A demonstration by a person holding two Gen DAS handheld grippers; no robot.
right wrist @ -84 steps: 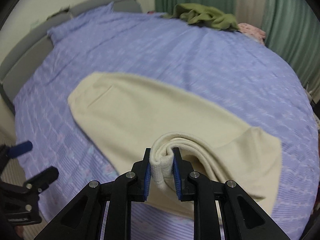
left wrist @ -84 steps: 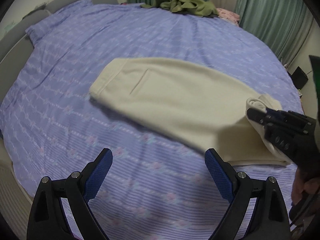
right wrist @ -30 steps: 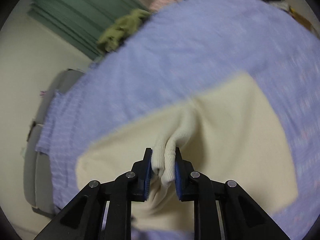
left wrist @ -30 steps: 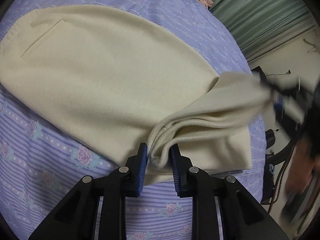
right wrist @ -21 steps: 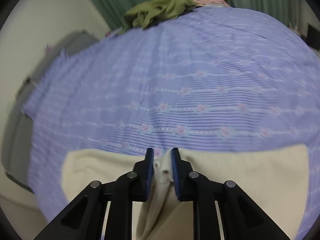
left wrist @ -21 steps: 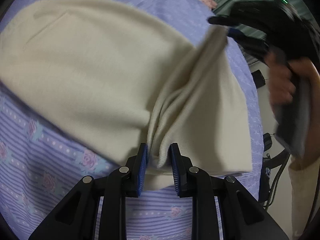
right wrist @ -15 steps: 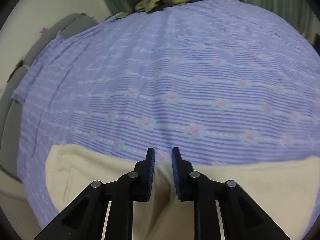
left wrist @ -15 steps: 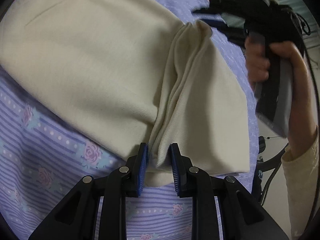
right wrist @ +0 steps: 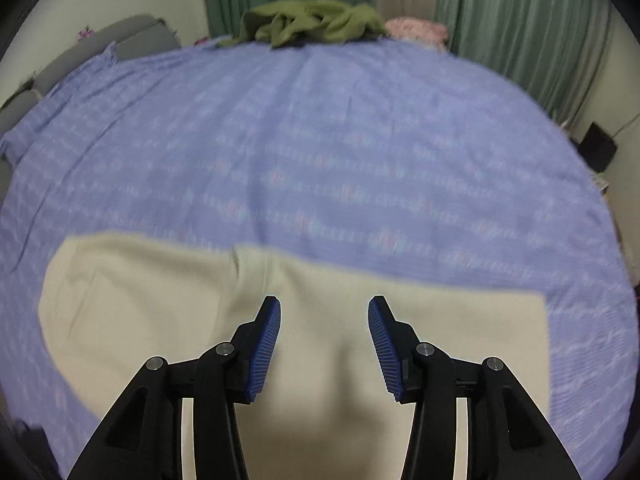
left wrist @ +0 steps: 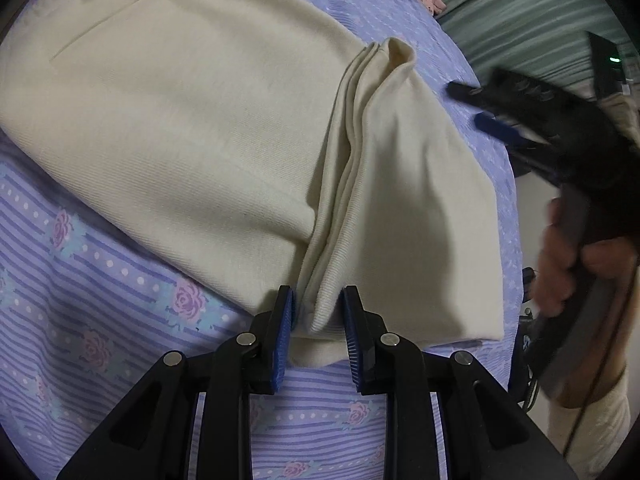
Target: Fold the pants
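Note:
Cream pants lie on the purple bed sheet, leg end folded back over the middle. My left gripper stands with its jaws a little apart around the near cuff corner of the folded layer. My right gripper is open and empty above the pants. It also shows in the left wrist view at the right, blurred, just off the far cuff corner.
A heap of olive green clothes and a pink item lie at the far edge of the bed. Green curtains hang behind. A grey headboard is at the left. A black box sits by the right wall.
My right gripper has opened, let go of the far cuff corner and pulled back. The cuff now rests on the pants. The left jaws have parted slightly.

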